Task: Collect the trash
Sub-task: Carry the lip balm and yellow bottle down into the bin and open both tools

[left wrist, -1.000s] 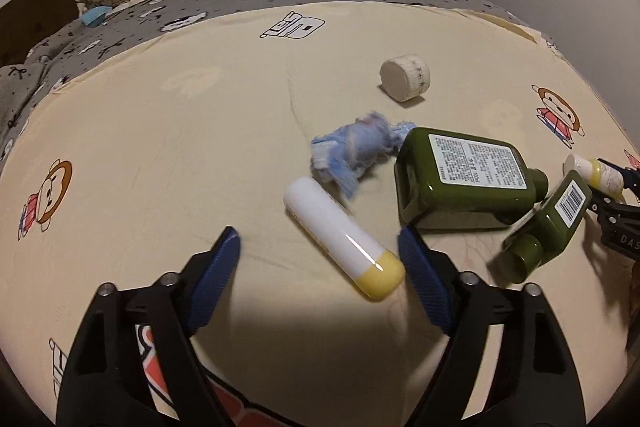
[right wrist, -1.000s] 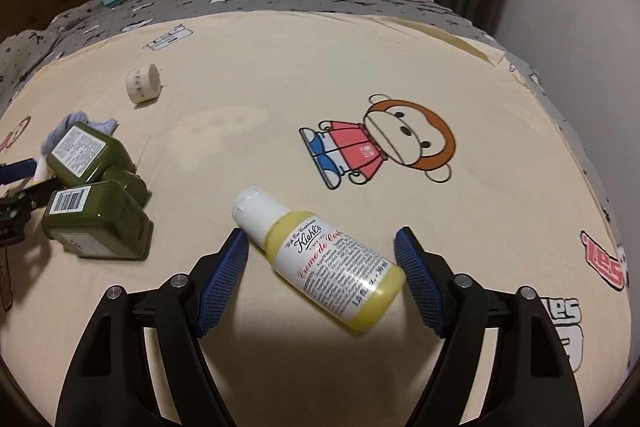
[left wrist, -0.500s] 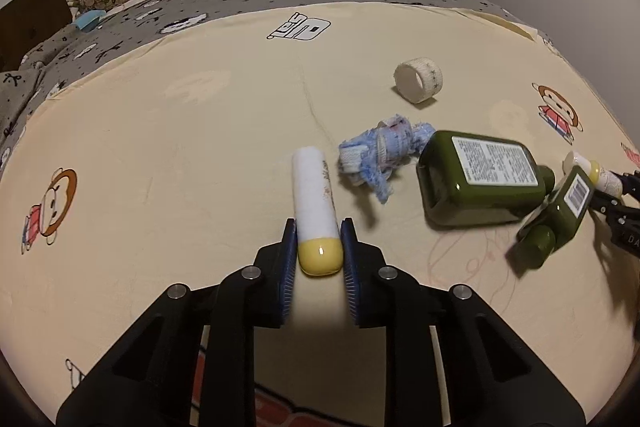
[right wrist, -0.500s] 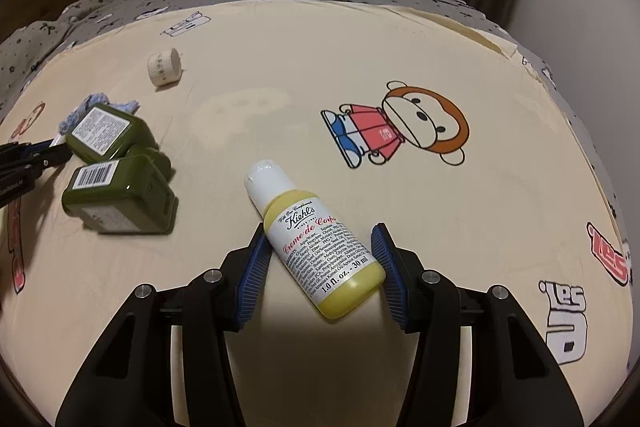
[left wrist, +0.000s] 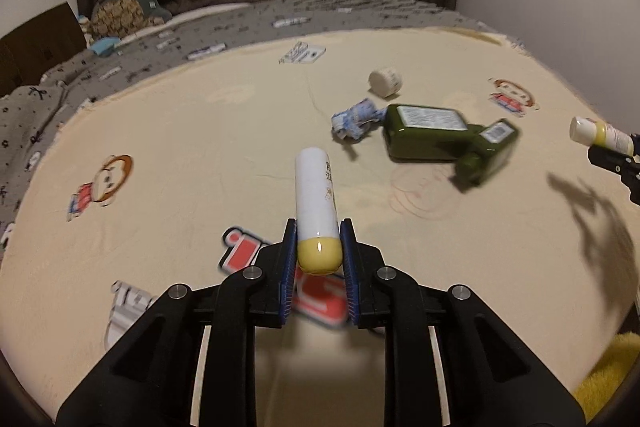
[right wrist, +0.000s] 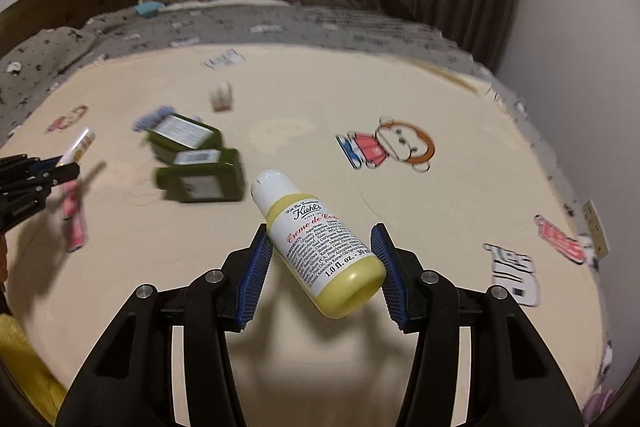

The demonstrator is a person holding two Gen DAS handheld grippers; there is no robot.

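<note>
My left gripper [left wrist: 318,259] is shut on a white tube with a yellow cap [left wrist: 316,203] and holds it above the cream blanket [left wrist: 180,147]. My right gripper [right wrist: 322,267] is shut on a small yellow Kiehl's bottle [right wrist: 320,243], also lifted; it shows in the left wrist view [left wrist: 600,135]. On the blanket lie two dark green bottles [left wrist: 424,139] [left wrist: 488,155], a crumpled blue-white wrapper [left wrist: 354,119] and a small white round jar [left wrist: 385,81].
A grey patterned bedsheet [left wrist: 120,67] and a stuffed toy [left wrist: 124,7] lie at the back by a dark curtain. Something yellow [left wrist: 608,379] sits at the near right edge. A white wall rises on the right.
Both grippers have risen off the blanket, each carrying its item. The right jaws closed further onto the yellow bottle.
</note>
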